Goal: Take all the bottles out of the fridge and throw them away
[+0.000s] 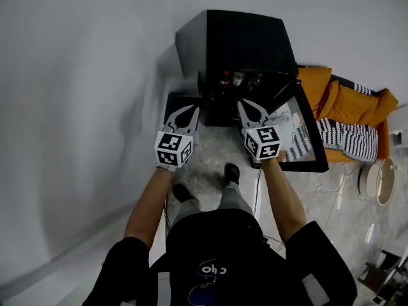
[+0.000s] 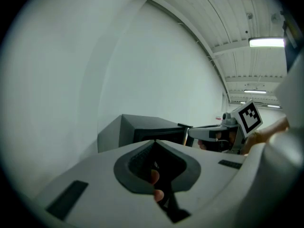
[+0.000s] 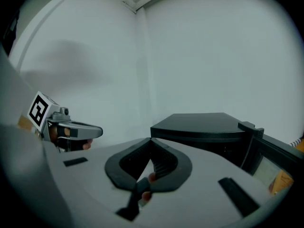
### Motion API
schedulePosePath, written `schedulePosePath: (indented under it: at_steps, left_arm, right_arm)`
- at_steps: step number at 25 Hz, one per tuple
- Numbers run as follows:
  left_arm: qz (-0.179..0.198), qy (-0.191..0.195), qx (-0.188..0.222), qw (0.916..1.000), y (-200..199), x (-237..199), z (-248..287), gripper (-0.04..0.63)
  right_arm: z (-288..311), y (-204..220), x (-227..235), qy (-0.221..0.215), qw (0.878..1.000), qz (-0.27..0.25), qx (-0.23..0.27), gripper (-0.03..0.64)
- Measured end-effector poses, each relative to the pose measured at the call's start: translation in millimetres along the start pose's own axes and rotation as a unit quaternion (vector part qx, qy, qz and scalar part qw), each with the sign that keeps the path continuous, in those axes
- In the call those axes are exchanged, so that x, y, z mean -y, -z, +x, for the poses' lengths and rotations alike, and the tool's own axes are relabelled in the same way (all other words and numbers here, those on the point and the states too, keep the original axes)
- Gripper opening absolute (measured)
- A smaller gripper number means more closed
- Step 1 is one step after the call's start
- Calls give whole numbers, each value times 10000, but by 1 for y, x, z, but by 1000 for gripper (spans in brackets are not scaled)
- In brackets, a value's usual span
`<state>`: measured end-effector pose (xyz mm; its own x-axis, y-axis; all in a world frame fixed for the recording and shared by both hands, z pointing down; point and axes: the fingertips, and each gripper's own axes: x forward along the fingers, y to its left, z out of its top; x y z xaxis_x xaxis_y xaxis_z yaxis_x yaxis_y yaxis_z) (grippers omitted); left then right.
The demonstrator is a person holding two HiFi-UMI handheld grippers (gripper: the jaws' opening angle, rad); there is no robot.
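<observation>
Both tongs are closed and empty: left tongs (image 1: 187, 111) and right tongs (image 1: 247, 107) are held side by side, level with each other, aimed at the fridge. Under the person's feet is a pale marbled floor (image 1: 210, 152), with a thin cable (image 1: 331, 190) trailing to the right. Just beyond the tongs stands a small black fridge (image 1: 236, 40), its door (image 1: 307, 132) swung open to the right. Bottles (image 1: 225, 78) sit on its upper shelf, apparently upright, caps up. An orange sofa (image 1: 347, 104) lies to the right, against a plain white wall (image 1: 76, 107).
</observation>
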<state>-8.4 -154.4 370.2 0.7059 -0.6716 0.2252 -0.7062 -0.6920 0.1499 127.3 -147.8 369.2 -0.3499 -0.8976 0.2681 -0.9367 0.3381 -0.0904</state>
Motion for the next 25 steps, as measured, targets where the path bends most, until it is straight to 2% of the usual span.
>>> schedulePosePath:
  at_steps: [8, 25]
  left_arm:
    - [169, 259, -41, 9995, 15, -6, 0, 0]
    - [467, 472, -222, 9975, 53, 14, 49, 0]
  right_arm:
    - [5, 16, 1, 362, 9993, -39, 38, 2]
    - [22, 63, 46, 696, 9975, 16, 128, 2]
